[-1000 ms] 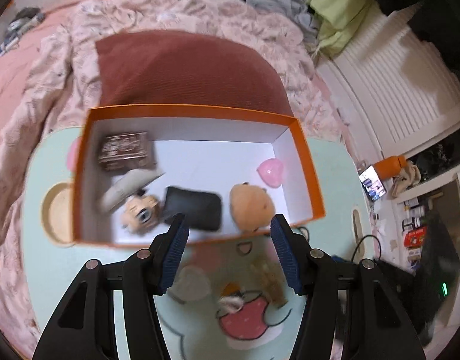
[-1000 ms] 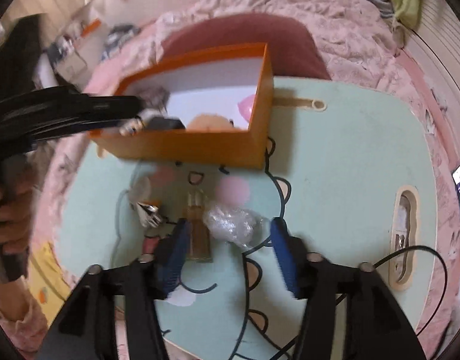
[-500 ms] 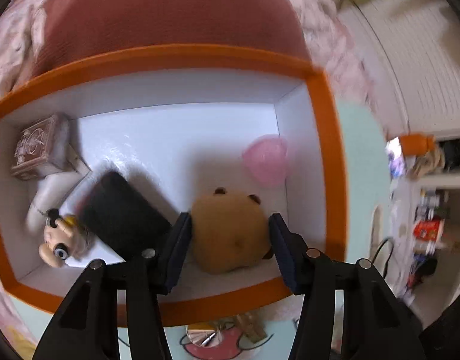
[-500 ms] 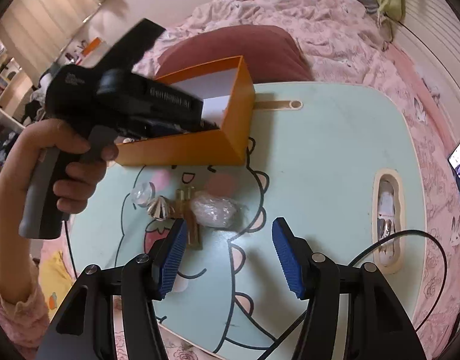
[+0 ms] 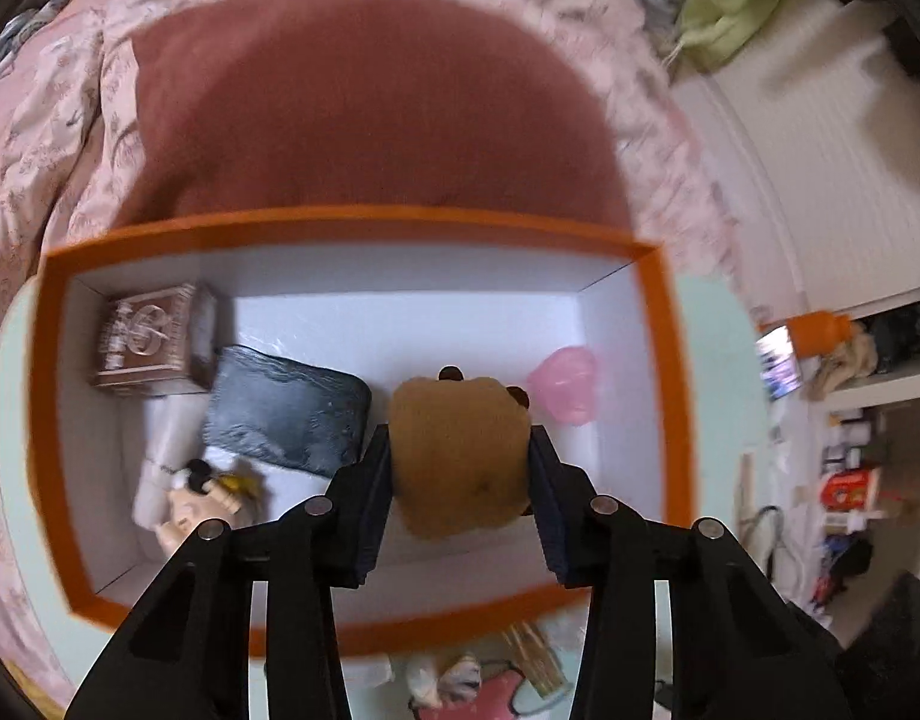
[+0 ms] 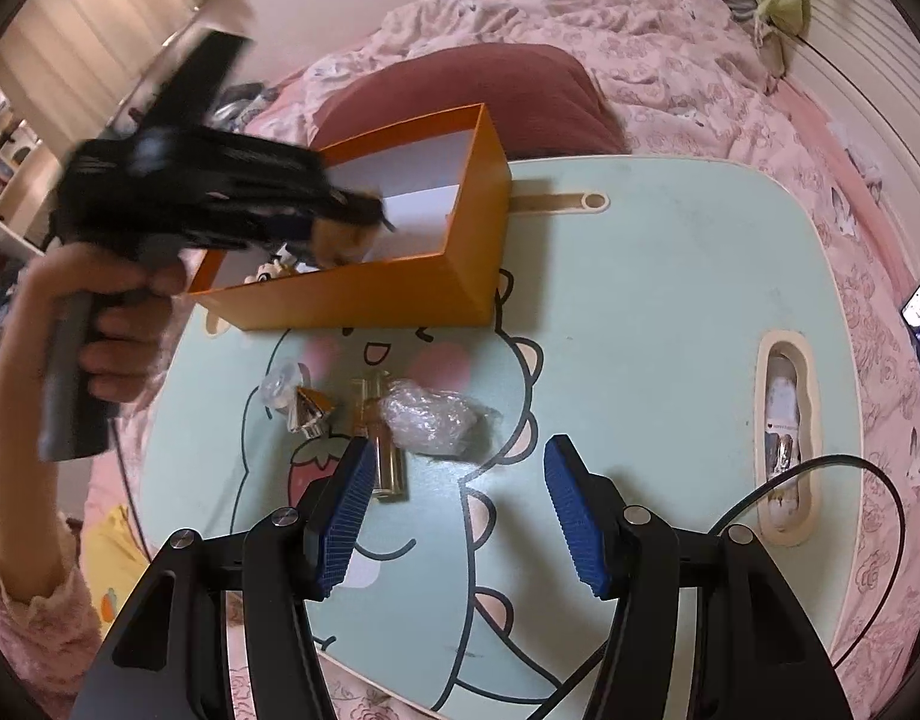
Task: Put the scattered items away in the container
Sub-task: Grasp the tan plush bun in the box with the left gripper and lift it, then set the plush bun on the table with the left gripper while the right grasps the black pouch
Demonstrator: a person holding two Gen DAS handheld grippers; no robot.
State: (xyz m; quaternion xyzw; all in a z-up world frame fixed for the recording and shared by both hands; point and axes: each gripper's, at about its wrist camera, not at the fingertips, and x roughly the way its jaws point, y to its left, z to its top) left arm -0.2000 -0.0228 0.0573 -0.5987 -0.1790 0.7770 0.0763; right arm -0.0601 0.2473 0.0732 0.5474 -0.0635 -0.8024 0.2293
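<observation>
The orange box (image 5: 661,360) stands on the table and holds a brown plush toy (image 5: 460,480), a black pouch (image 5: 285,414), a patterned brown box (image 5: 153,336), a pink heart (image 5: 565,384) and a small figurine (image 5: 201,498). My left gripper (image 5: 460,438) reaches into the box, its jaws closing with both pads pressed against the plush's sides. In the right wrist view the left gripper (image 6: 351,222) shows over the box (image 6: 399,294). My right gripper (image 6: 456,450) hangs open above crumpled clear plastic (image 6: 429,417) and a small glass bottle (image 6: 384,456).
A shiny cone (image 6: 312,414) and a clear round piece (image 6: 279,387) lie left of the bottle on the green cartoon table (image 6: 640,300). A black cable (image 6: 820,480) loops at the right beside a slot (image 6: 784,420). A red cushion (image 5: 363,108) sits behind the box.
My left gripper has gone forward and down into the box, and its jaws have narrowed onto the brown plush. The right gripper has stayed in place, open.
</observation>
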